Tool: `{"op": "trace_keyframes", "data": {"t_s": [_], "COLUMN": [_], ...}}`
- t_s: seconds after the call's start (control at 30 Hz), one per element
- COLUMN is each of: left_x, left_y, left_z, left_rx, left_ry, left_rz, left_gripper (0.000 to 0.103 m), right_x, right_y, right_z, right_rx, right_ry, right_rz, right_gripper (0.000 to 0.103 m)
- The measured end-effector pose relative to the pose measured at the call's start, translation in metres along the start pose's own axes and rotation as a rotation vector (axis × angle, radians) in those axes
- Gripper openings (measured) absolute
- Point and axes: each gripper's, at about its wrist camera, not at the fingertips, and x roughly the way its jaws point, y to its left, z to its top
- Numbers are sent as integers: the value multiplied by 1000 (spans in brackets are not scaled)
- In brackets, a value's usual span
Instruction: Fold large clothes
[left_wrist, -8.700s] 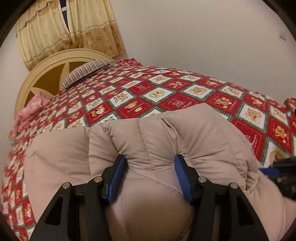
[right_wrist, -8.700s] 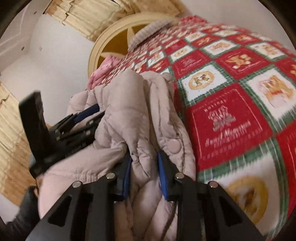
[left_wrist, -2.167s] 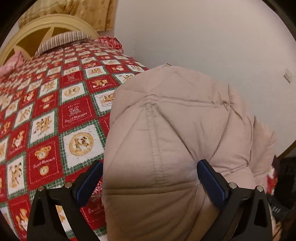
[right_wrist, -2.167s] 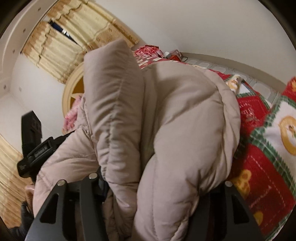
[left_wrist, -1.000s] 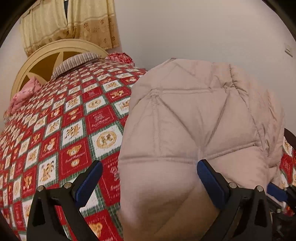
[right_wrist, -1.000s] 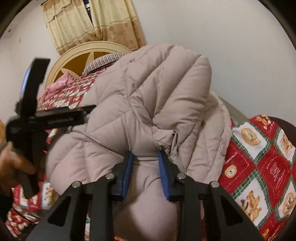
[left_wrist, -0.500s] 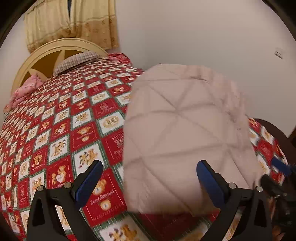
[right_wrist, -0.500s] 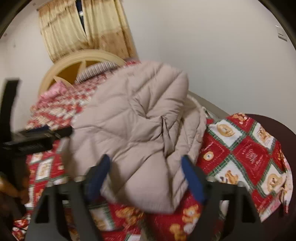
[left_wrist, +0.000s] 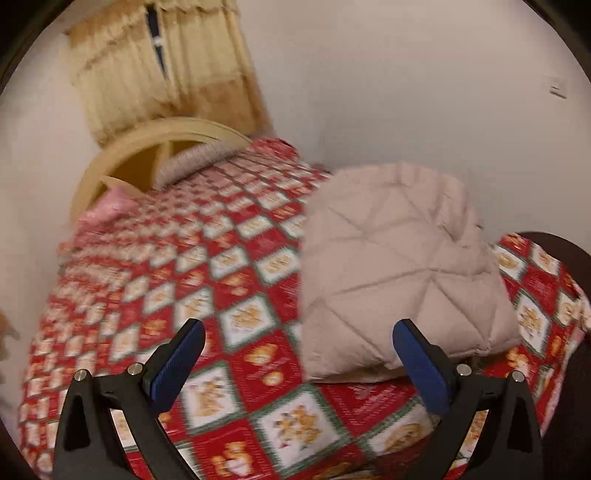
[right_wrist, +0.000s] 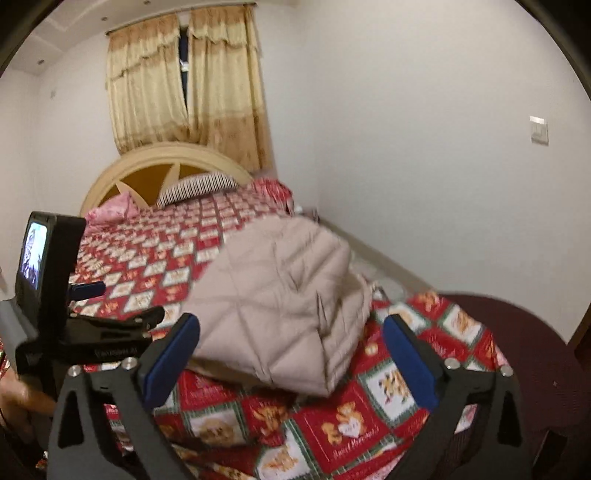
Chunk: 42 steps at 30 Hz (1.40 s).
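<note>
A beige quilted jacket lies folded in a thick bundle on the red, white and green bedspread, near the bed's foot on the wall side. My left gripper hovers open short of the bundle, its blue pads wide apart and touching nothing. In the right wrist view the jacket rests free on the bedspread. My right gripper stands back from it; its jaws are opening, with nothing between them. The left gripper shows at that view's left edge.
A cream arched headboard with a striped pillow and a pink pillow stands at the far end, under yellow curtains. A white wall runs along the bed's right side. Dark red floor lies past the foot corner.
The right gripper, shut on a jacket fold a second ago, has opened and let go. Both grippers have drawn back and up, and the jacket now lies alone on the bed.
</note>
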Motion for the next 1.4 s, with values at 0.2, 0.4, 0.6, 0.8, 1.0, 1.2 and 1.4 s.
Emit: {"op": "trace_keyframes", "data": {"t_s": [0.2, 0.4, 0.6, 0.8, 1.0, 1.2, 1.4], "left_x": [-35, -56, -62, -66, -68, -69, -68], "left_y": [17, 19, 17, 11, 9, 8, 7], "left_z": [6, 8, 7, 7, 6, 6, 6], "left_rx": [-72, -79, -85, -73, -58, -50, -53], "left_ry": [-97, -151, -162, -159, -163, -164, -159], "left_rz": [-33, -42, -86, -100, -99, -97, -99], "left_gripper": [102, 102, 102, 102, 102, 102, 102], "right_x": [-25, -34, -32, -34, -35, -33, -31], "right_y": [13, 8, 5, 5, 6, 4, 1], "right_z": [10, 16, 16, 16, 16, 16, 15], "right_rx": [-48, -12, 19, 29, 29, 36, 59], "right_ry": [-124, -176, -166, -168, -165, -152, -129], "right_rz": [-60, -70, -72, -69, -62, -62, -56], "right_gripper": [103, 103, 103, 103, 103, 103, 103]}}
